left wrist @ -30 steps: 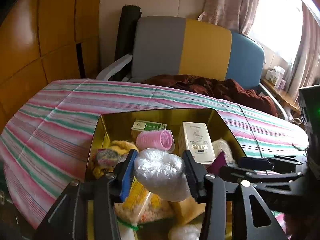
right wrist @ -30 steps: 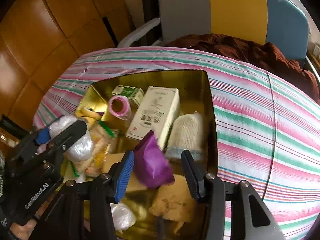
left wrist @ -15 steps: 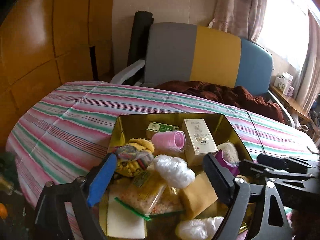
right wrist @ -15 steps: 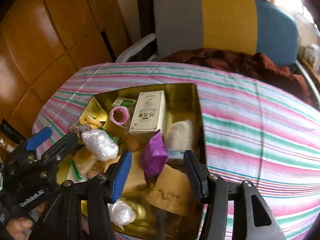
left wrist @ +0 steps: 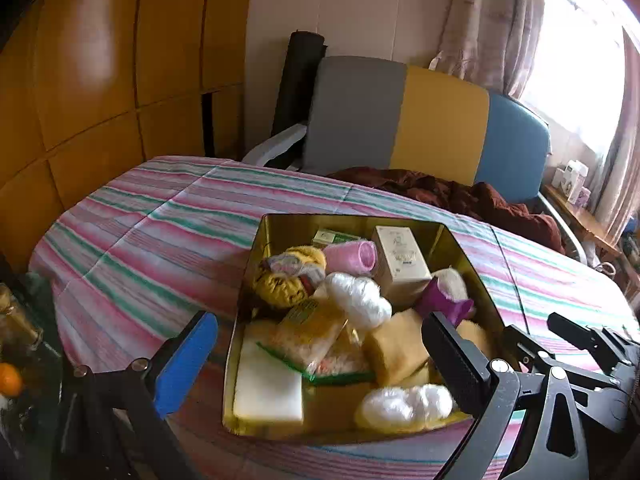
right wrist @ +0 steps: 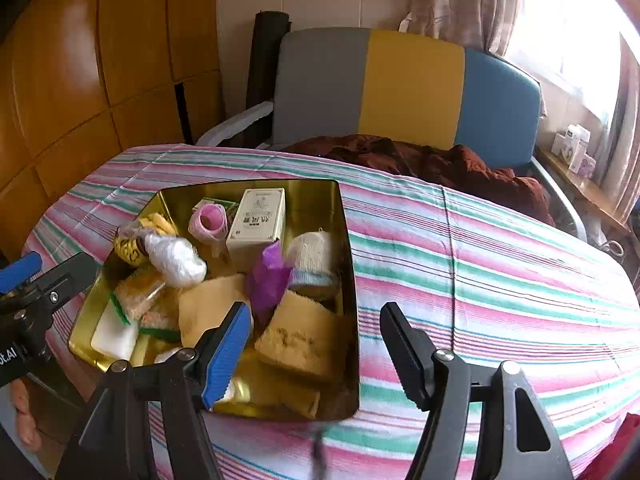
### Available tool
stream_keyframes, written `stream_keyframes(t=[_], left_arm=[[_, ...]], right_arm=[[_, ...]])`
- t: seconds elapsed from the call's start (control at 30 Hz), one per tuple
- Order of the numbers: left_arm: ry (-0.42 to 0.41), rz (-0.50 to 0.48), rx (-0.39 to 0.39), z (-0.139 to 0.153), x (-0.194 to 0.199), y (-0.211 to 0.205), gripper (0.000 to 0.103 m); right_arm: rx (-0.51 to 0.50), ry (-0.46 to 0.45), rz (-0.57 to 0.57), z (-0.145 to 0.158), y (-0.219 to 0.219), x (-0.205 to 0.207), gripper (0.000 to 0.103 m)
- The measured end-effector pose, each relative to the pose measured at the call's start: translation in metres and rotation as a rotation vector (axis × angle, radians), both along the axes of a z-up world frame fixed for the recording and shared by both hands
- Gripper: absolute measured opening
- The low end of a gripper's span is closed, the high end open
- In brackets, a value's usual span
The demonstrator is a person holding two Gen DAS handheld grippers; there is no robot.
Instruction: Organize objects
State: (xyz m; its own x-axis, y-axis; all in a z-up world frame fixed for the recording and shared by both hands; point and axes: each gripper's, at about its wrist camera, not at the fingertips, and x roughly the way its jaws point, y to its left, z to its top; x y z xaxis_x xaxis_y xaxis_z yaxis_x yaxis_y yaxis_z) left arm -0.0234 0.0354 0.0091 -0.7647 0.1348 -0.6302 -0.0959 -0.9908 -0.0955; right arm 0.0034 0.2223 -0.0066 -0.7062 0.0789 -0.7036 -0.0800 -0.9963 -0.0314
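A gold tin tray [left wrist: 256, 256] [right wrist: 348, 240] sits on the striped tablecloth, full of items. A white plastic-wrapped bundle [left wrist: 358, 294] [right wrist: 176, 254] lies in it beside a pink roller [left wrist: 352, 257] [right wrist: 210, 222], a cream box [left wrist: 400, 260] [right wrist: 258, 216] and a purple pouch [left wrist: 440, 300] [right wrist: 268, 276]. My left gripper [left wrist: 320, 360] is open and empty, held back above the tray's near end. My right gripper [right wrist: 316, 344] is open and empty, above the tray's near right corner.
The striped tablecloth [right wrist: 480, 264] covers a round table. A grey, yellow and blue chair [left wrist: 420, 120] with a dark red cloth [right wrist: 440, 164] stands behind. Wooden panels [left wrist: 100, 80] line the left. Bottles and an orange [left wrist: 10, 378] sit at the far left.
My left gripper opened, released the white bundle into the tray and drew back. My right gripper opened off the purple pouch, which stays in the tray, and pulled back and up.
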Motion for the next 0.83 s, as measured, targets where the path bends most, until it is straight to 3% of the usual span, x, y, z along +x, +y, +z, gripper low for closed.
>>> stream_keyframes(t=[0.1, 0.83], left_arm=[[0.001, 0.033, -0.033, -0.001, 0.009, 0.001, 0.103], [0.022, 0.067, -0.022, -0.003, 0.026, -0.007, 0.102]], right_arm=[[0.007, 0.007, -0.001, 0.000, -0.001, 0.005, 0.068], [0.006, 0.018, 0.039, 0.001, -0.014, 0.013, 0.068]])
